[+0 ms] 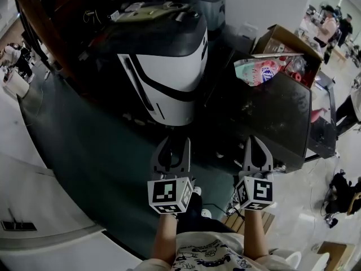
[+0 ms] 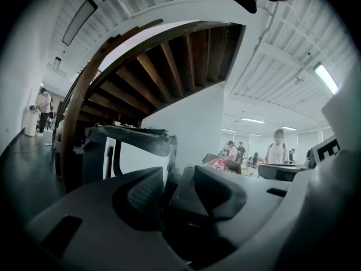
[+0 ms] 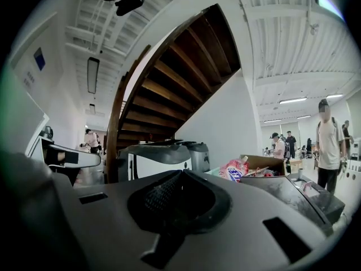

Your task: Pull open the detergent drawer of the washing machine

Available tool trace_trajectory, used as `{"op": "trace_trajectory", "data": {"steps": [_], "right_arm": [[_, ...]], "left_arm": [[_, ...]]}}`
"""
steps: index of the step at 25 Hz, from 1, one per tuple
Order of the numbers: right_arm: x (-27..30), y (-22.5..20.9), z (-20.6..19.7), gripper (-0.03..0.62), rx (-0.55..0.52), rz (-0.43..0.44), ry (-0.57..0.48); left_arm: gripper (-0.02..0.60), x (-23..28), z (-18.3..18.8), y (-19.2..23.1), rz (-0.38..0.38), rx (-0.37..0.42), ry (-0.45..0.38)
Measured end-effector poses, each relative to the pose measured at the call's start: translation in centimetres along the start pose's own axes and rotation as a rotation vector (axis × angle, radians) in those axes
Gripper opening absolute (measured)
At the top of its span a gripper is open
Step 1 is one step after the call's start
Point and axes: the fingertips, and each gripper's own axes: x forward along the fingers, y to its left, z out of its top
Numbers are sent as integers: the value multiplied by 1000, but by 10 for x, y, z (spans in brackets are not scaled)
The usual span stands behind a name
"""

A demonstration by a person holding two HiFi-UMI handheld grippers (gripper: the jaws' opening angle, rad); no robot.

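Overhead, level views sharing staircase (image 3: pixel 186 66)

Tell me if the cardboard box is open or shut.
Open: the box has a flap raised, and a pink pouch sticks out of its top.

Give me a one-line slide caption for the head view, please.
Left tongs open and right tongs shut, both empty, held out short of a white-and-black machine.
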Motion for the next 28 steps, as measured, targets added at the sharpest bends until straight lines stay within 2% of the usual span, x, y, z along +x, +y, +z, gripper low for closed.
{"op": "trace_trajectory", "data": {"steps": [7,13,28], "right_arm": [[28,-8,-27,14,-3,-41,32],[48,-12,-56,14,-17,-62,69],[74,-26,-123,14,-23,-77,150]], "left_arm": [[169,42,-31,10,-59,-54,66],[184,72,-66,15,-114,-135,106],[184,116,-166,8,-178,-319,235]]}}
